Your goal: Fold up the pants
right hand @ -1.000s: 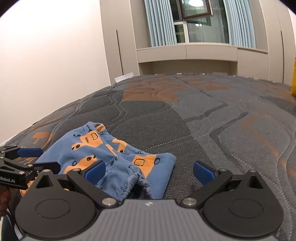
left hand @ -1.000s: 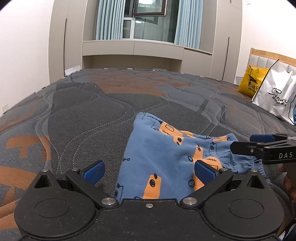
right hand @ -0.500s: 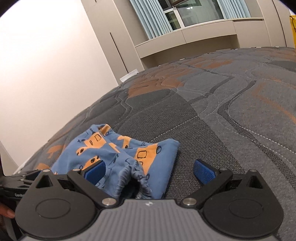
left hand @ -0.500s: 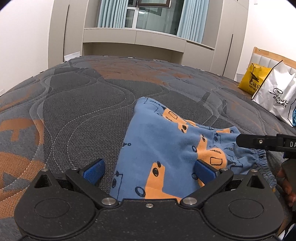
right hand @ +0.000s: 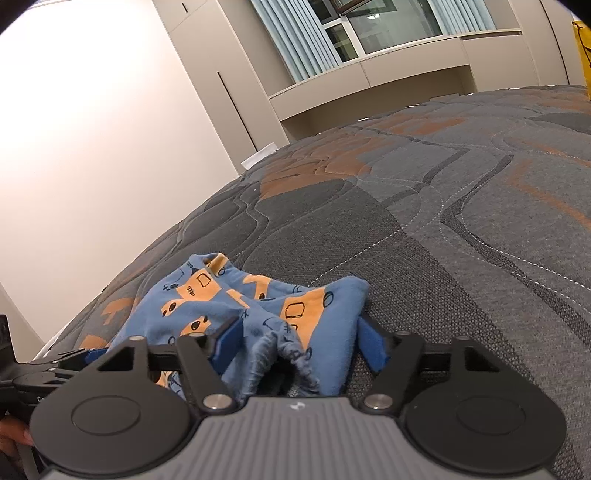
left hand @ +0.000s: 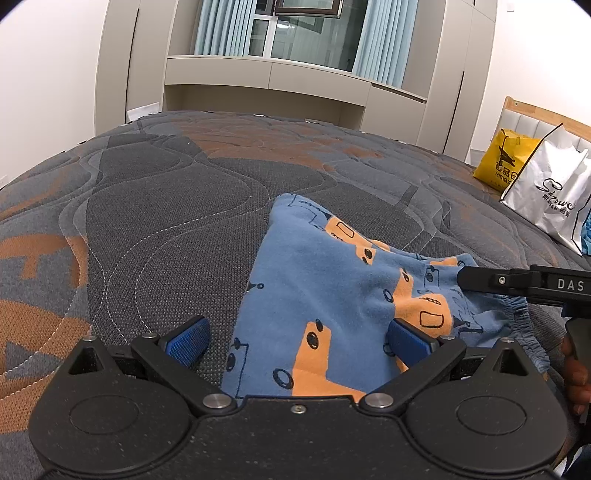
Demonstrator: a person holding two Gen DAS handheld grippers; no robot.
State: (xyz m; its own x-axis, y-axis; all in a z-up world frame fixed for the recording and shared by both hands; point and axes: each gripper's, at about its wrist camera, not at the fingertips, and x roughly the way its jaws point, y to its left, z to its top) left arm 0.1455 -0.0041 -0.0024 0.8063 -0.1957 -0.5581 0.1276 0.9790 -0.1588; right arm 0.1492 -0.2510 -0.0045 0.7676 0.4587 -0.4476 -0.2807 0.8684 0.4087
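Flanking pants: yellow bag, white bag.

- A bed fills the lower half of both views; its quilted cover is dark grey with rust-orange patches and pale wavy stitching.
- A plain white wall stands on the left side.
- Beige floor-to-ceiling cupboards flank a recessed ledge of the same colour, with an open niche beneath it.
- Above the ledge is a window with dark panes, framed by pale blue curtains.
- At the far right a wooden headboard with grey padded panels rises behind the bed.
- A yellow shopping bag and a white one lean there, side by side.
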